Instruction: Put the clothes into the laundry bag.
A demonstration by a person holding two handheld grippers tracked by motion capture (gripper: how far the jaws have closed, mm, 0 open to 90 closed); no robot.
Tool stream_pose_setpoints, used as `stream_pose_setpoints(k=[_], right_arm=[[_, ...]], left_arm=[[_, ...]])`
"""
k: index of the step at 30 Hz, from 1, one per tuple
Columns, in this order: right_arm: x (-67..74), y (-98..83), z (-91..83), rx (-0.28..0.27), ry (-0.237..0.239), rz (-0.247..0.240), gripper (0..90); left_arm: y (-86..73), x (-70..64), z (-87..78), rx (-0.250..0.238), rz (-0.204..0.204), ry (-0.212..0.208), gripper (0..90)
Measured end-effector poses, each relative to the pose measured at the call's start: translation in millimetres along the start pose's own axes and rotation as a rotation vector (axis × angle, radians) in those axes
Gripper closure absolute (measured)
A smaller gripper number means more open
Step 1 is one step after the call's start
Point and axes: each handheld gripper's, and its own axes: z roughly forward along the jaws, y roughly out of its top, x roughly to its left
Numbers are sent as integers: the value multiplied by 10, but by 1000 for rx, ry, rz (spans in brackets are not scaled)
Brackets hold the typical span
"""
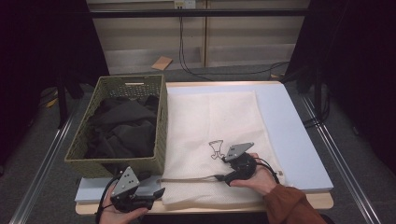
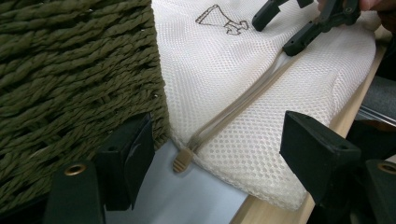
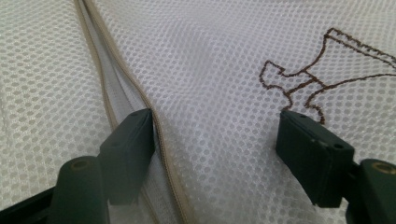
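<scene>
The right gripper stands wide open over the white mesh laundry bag, nothing pinched; in the right gripper view one pad sits right against the beige zipper while the other hangs beside the brown embroidered emblem. No grip on the cloth that the frames show.

Over at the near left corner, the left gripper is also parted, jaws set either side of the zipper's beige pull tab, and neither pad touches it. The tab lies on the pale blue table mat, just off the bag's corner.

The bag itself lies flat across the mat, its zipper running along the near edge between the two grippers, its left edge right beside the olive woven rope basket.

That basket stands at the table's left, upright, and it is loaded: a heap of dark, crumpled garments fills it nearly to the rim. What the individual pieces are cannot be made out.
</scene>
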Motion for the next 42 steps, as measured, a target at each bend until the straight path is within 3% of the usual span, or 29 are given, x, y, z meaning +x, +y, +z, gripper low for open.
stream_pose_setpoints(k=[5, 9, 14, 17, 19, 22, 26, 30, 32, 36, 38, 42], right_arm=[[2, 4, -6, 7, -5, 4, 301], [-60, 6, -35, -9, -55, 72, 571], [-144, 15, -43, -7, -37, 88, 679], [-165, 17, -42, -5, -31, 76, 687], [-159, 5, -40, -13, -32, 40, 687], [-168, -16, -44, -26, -34, 42, 706], [-212, -13, -36, -32, -31, 78, 829], [-241, 10, -24, -27, -10, 104, 853], [-235, 29, -28, -13, -24, 128, 867], [-269, 36, -22, -29, -11, 162, 871], [-297, 53, -58, -68, 12, 194, 872], [-286, 63, -103, -82, 2, 200, 872]], left_arm=[[1, -11, -5, 5, 5, 1, 268], [-1, -17, 3, 13, 18, -8, 277], [1, -23, 9, 6, 8, -5, 281], [2, -16, -3, 9, 15, -1, 281], [3, -19, -3, 9, 17, -6, 280], [4, -23, -2, 3, 18, -9, 280], [5, -16, -13, 5, 23, -2, 279], [0, -30, -28, 2, 11, 8, 278], [-8, -24, -48, 3, 20, 8, 278], [-19, -22, -74, -7, 5, 14, 276], [-21, -8, -109, -34, -3, 23, 273], [-34, -6, -127, -31, -2, 24, 257]])
